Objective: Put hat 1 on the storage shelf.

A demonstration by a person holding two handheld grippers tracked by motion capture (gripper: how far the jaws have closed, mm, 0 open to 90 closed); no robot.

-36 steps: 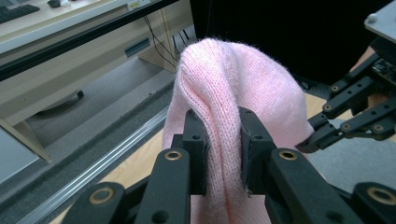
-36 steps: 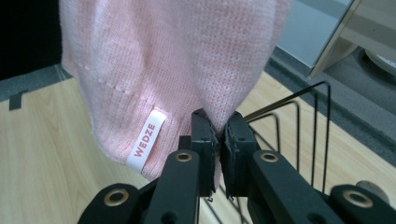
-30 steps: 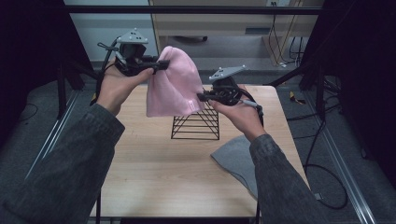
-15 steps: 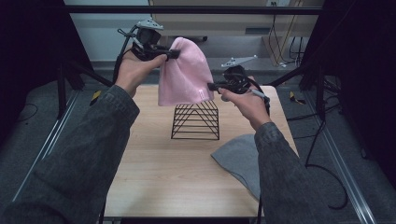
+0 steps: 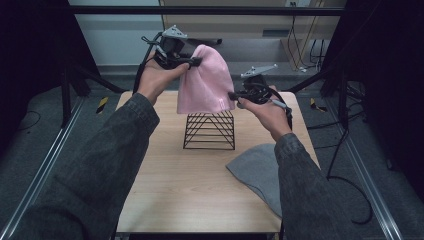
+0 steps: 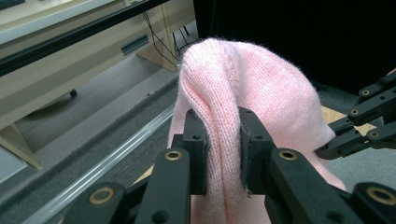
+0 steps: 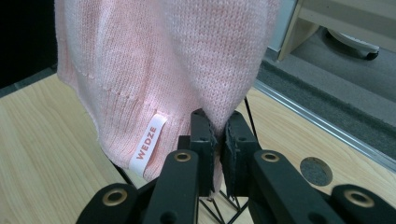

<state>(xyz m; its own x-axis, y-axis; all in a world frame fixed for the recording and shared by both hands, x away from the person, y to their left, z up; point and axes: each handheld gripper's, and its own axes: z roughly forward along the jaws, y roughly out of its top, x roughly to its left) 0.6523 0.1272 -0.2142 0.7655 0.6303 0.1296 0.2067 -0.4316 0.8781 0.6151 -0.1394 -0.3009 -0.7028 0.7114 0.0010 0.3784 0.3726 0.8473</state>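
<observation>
A pink knit beanie (image 5: 205, 80) hangs in the air above a black wire rack (image 5: 209, 130) near the table's far edge. My left gripper (image 5: 194, 61) is shut on the beanie's upper left side; in the left gripper view the knit (image 6: 243, 107) is pinched between the jaws. My right gripper (image 5: 233, 95) is shut on the lower right hem, and the right gripper view shows the beanie (image 7: 159, 65) with a white WEDZE label (image 7: 148, 142) beside the jaws. The hat's hem hangs just over the rack's top.
A grey beanie (image 5: 257, 172) lies flat on the wooden table (image 5: 170, 185) at the right front, partly under the right forearm. Dark frame posts stand at both sides, and cables run on the floor to the right.
Both grippers have lifted the pink beanie higher and slightly to the right, away from the person. The hat now hangs straighter over the wire rack.
</observation>
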